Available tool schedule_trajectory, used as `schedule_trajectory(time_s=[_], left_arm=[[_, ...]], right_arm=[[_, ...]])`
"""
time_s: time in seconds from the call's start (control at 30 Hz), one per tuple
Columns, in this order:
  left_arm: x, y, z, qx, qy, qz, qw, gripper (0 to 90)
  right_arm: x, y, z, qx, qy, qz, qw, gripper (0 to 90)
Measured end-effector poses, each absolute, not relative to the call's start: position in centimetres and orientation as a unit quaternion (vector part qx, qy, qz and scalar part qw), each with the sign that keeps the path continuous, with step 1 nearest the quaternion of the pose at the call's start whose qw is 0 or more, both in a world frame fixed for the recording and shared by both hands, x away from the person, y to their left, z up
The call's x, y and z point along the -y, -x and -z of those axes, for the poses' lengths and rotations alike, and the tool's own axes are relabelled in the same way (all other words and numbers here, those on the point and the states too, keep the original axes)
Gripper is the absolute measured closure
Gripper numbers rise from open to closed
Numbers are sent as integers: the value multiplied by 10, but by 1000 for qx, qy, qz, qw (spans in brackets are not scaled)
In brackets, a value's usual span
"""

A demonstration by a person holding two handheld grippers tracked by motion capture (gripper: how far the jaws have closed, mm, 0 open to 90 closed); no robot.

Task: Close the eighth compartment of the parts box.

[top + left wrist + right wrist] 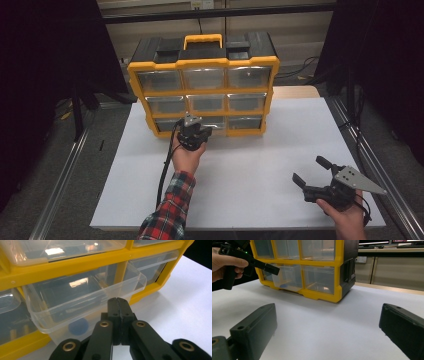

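Note:
A yellow and black organizer [202, 62] with clear drawers stands at the back of the white board; its yellow frame [75, 263] fills the left gripper view. The bottom middle drawer [82, 297] is pulled part way out, and a blue round piece [78, 326] lies inside it. My left gripper [117, 302] is shut, its tips up against that drawer's front wall with nothing visible between them. From the right gripper view the left gripper [274, 269] meets the drawer [287, 277]. My right gripper [310, 170] rests open near the front right, empty [328, 312].
The white board [250, 165] lies between the organizer and both hands. Metal rails [372, 165] run along both sides, with dark curtains beyond. A wooden desk edge [387, 288] and cabinets sit behind the organizer. The left gripper's cable [164, 170] trails along the sleeve.

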State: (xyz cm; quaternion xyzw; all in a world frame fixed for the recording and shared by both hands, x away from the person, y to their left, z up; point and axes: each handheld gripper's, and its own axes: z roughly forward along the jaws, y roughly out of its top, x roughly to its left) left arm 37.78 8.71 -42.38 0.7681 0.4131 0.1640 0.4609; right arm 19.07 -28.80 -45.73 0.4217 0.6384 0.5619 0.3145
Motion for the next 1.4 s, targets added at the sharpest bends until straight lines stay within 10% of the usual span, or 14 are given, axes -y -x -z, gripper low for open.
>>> schedule_trajectory(time_s=[1.4], left_arm=[[-81, -386, 424, -418, -766, -195, 446, 900]], right_arm=[[288, -191, 457, -639, -420, -565, 311, 10]])
